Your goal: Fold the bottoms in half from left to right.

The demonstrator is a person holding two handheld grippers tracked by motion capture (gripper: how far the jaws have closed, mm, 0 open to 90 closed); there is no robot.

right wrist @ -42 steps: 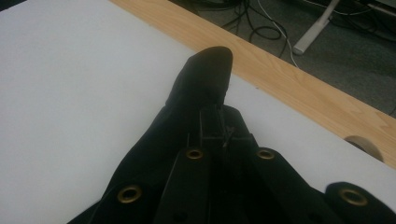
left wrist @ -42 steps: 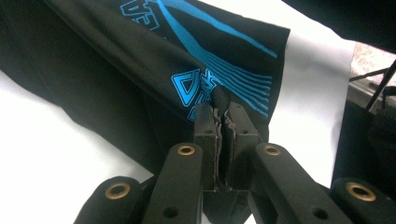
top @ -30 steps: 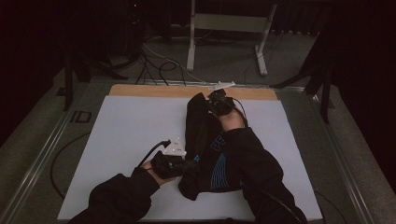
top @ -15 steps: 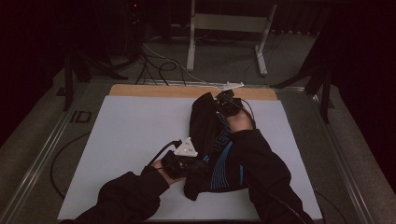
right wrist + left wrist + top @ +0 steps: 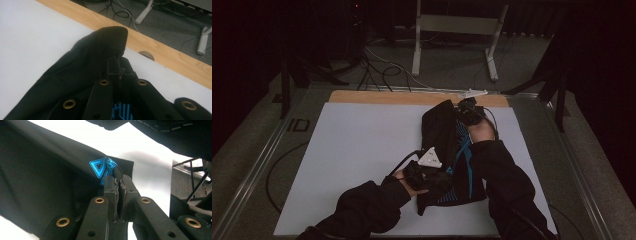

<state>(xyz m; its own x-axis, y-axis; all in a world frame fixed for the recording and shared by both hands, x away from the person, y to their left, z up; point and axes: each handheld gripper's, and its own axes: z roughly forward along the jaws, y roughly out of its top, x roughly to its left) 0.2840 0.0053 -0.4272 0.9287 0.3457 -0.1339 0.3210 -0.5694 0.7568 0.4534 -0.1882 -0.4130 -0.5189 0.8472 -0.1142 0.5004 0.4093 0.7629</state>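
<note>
A black garment (image 5: pixel 443 134) with a blue print (image 5: pixel 464 150) lies folded lengthwise on the right half of the white table top (image 5: pixel 362 150). My left gripper (image 5: pixel 443 181) is shut on its near edge. In the left gripper view the jaws (image 5: pixel 119 180) pinch a fold of cloth (image 5: pixel 50 177) beside the blue logo (image 5: pixel 102 167). My right gripper (image 5: pixel 463 111) is shut on the garment's far end close to the wooden strip. In the right gripper view its jaws (image 5: pixel 117 63) clamp the black cloth (image 5: pixel 87 57), which bulges up just beyond them.
A wooden strip (image 5: pixel 377 97) runs along the table's far edge. Behind it on the floor are cables (image 5: pixel 377 70) and a metal stand (image 5: pixel 417 50). A metal rail (image 5: pixel 257 165) frames the table at the left. Both dark sleeves (image 5: pixel 507 185) cross the near right part.
Both hands have moved to the right, carrying the garment with them across the white top. Both grips stay the same.
</note>
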